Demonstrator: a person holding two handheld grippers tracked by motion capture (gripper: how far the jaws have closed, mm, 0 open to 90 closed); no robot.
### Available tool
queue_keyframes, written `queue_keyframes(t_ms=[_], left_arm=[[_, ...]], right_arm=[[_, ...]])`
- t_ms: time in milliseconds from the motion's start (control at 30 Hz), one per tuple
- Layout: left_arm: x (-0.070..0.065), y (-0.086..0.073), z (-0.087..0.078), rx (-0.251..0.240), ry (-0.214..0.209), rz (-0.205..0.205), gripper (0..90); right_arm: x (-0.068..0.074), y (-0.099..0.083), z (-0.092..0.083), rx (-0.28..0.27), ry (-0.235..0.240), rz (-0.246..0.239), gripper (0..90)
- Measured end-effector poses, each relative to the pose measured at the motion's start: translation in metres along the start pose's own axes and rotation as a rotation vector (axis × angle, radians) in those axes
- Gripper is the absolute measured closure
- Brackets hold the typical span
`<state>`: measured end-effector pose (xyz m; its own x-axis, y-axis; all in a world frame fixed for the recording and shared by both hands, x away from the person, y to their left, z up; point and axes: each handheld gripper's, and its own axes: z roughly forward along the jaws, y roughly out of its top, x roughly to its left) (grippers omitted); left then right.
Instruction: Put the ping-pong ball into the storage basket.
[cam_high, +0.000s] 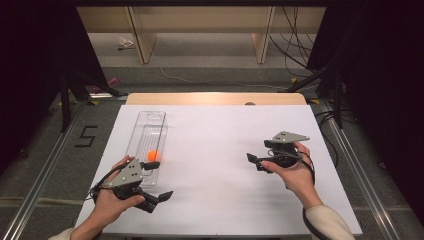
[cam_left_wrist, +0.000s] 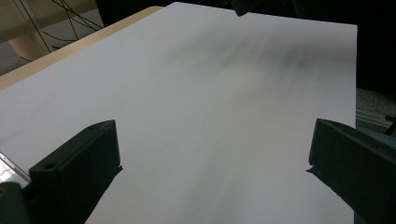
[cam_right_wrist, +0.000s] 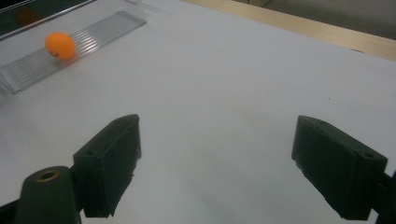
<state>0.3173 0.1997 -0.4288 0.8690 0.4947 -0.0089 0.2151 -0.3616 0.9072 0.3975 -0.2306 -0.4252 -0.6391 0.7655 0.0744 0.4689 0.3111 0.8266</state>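
A small orange ball (cam_high: 153, 155) lies in a long clear plastic tray (cam_high: 150, 125) on the left of the white table. In the right gripper view the ball (cam_right_wrist: 60, 45) rests on the tray's ribbed floor (cam_right_wrist: 100, 30) at the upper left. My left gripper (cam_high: 161, 180) is held just near of the tray's close end, jaws wide apart and open, with nothing between them (cam_left_wrist: 212, 154). My right gripper (cam_high: 257, 151) hovers at the table's right, pointing left toward the tray, open and empty (cam_right_wrist: 215, 154).
A white sheet (cam_high: 215, 165) covers the table, with a wooden edge (cam_high: 215, 98) showing at the far side. Dark stands (cam_high: 65, 100) and cables (cam_high: 295, 45) flank the table. A "5" mark (cam_high: 86, 136) is on the floor at the left.
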Motion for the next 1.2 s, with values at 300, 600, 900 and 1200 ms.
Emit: queue_keyframes(t_ms=[300, 600, 900, 1200], left_arm=[[0.0, 0.0, 0.0, 0.001, 0.001, 0.0, 1.5], [0.0, 0.0, -0.001, 0.0, 0.002, 0.0, 1.6], [0.001, 0.0, -0.001, 0.001, 0.003, 0.001, 1.6], [0.001, 0.0, -0.001, 0.001, 0.005, 0.0, 1.6]], right_arm=[[-0.001, -0.01, -0.011, 0.001, -0.008, 0.01, 16.6], [0.0, -0.017, -0.019, 0.004, -0.011, 0.013, 16.6], [0.001, -0.027, -0.027, 0.006, -0.01, 0.021, 16.7], [0.002, -0.029, -0.029, 0.007, -0.01, 0.02, 17.0]])
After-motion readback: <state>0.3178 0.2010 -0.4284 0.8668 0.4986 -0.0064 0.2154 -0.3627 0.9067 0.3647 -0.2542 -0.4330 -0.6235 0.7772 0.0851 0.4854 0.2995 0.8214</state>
